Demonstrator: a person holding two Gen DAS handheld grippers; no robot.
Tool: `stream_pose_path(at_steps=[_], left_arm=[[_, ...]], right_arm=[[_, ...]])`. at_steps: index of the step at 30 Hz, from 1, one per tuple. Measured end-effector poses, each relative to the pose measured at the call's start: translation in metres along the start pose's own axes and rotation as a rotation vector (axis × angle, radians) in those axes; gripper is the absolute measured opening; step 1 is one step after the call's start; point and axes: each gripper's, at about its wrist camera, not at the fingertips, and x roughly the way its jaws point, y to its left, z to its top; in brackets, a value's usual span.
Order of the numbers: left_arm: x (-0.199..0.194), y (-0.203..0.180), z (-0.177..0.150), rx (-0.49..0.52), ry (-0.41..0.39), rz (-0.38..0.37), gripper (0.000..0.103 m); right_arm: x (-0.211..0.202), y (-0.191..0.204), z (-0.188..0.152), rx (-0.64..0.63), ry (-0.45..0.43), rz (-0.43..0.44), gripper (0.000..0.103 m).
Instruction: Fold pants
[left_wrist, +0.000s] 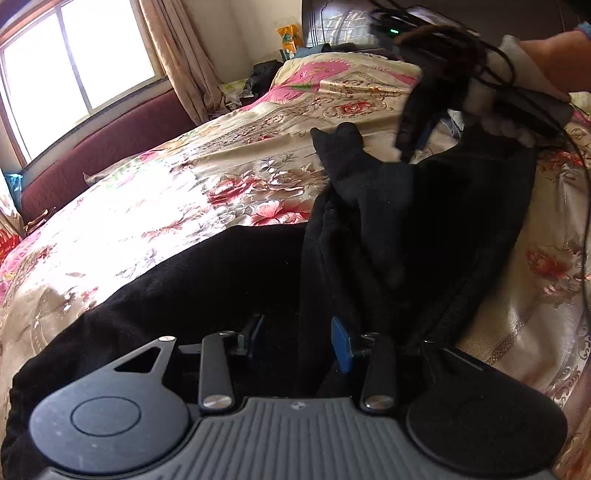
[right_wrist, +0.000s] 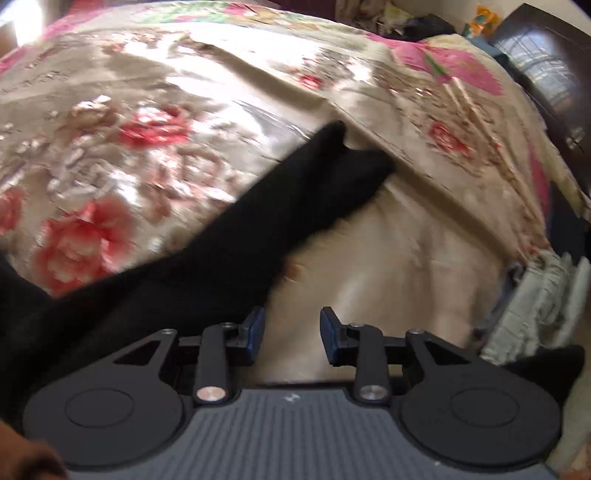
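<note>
Black pants (left_wrist: 406, 221) lie crumpled on a floral bedspread (left_wrist: 155, 206), one leg end pointing toward the far side. Low in the left wrist view, my left gripper (left_wrist: 299, 341) is open right over the black cloth; a fold of it runs up between the blue pads, and they do not press it. My right gripper (left_wrist: 412, 140), blurred and held by a hand, hovers above the far part of the pants. In the right wrist view, the right gripper (right_wrist: 291, 332) is open with only bedspread (right_wrist: 388, 266) showing between its pads. The pants (right_wrist: 221, 258) stretch off to its left.
A folded pink and cream quilt (left_wrist: 343, 81) lies at the far end of the bed. A window (left_wrist: 74, 62), curtain (left_wrist: 181, 62) and maroon bench (left_wrist: 110, 140) line the left side. A dark cabinet (right_wrist: 546, 66) stands behind. Pale clothing (right_wrist: 535, 306) lies at the right. Cables (left_wrist: 576, 147) trail from the right gripper.
</note>
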Motion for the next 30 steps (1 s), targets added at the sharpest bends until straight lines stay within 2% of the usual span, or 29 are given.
stream_pose_path(at_steps=[1,2,5,7,10,15,16,18,21,22,24,25,26,28,30], left_arm=[[0.0,0.0,-0.001,-0.002,0.0,0.0,0.054],[0.0,0.0,-0.001,0.0,0.0,0.003,0.054],[0.002,-0.002,0.001,0.01,0.005,0.009,0.054],[0.002,-0.004,0.005,0.016,0.01,0.011,0.054],[0.004,-0.008,0.011,0.039,0.008,0.015,0.054],[0.002,-0.008,0.012,0.046,0.006,0.016,0.054],[0.003,-0.008,0.013,0.043,0.005,0.013,0.054],[0.005,-0.007,0.016,0.049,0.0,0.018,0.054],[0.006,-0.008,0.017,0.05,-0.013,0.013,0.054],[0.007,-0.007,0.017,0.045,-0.015,0.004,0.054],[0.008,-0.007,0.017,0.04,-0.013,-0.01,0.054],[0.009,-0.007,0.017,0.041,-0.01,-0.011,0.054],[0.009,-0.006,0.017,0.043,-0.008,-0.01,0.054],[0.009,-0.005,0.018,0.041,-0.006,-0.011,0.054],[0.01,-0.004,0.02,0.035,-0.006,-0.018,0.054]], right_arm=[[0.006,-0.016,-0.011,0.03,0.042,-0.05,0.034],[0.006,-0.029,-0.019,0.072,0.053,-0.06,0.037],[-0.014,-0.047,-0.027,0.199,-0.015,0.051,0.037],[-0.034,-0.03,-0.013,0.166,-0.105,0.14,0.037],[-0.038,0.015,0.022,0.077,-0.148,0.235,0.036],[-0.013,0.063,0.069,-0.007,-0.147,0.232,0.036],[-0.007,0.071,0.075,-0.039,-0.137,0.21,0.036],[0.013,0.08,0.087,-0.101,-0.127,0.103,0.036],[0.042,0.062,0.092,-0.106,-0.107,-0.084,0.039],[0.054,0.047,0.092,-0.066,-0.062,-0.09,0.04],[0.066,0.018,0.087,0.062,-0.006,0.005,0.039],[0.066,0.002,0.083,0.134,-0.001,0.066,0.029],[0.064,-0.009,0.08,0.179,-0.003,0.106,0.013],[0.054,-0.033,0.072,0.252,-0.024,0.167,0.005],[0.041,-0.053,0.059,0.291,-0.047,0.197,0.004]])
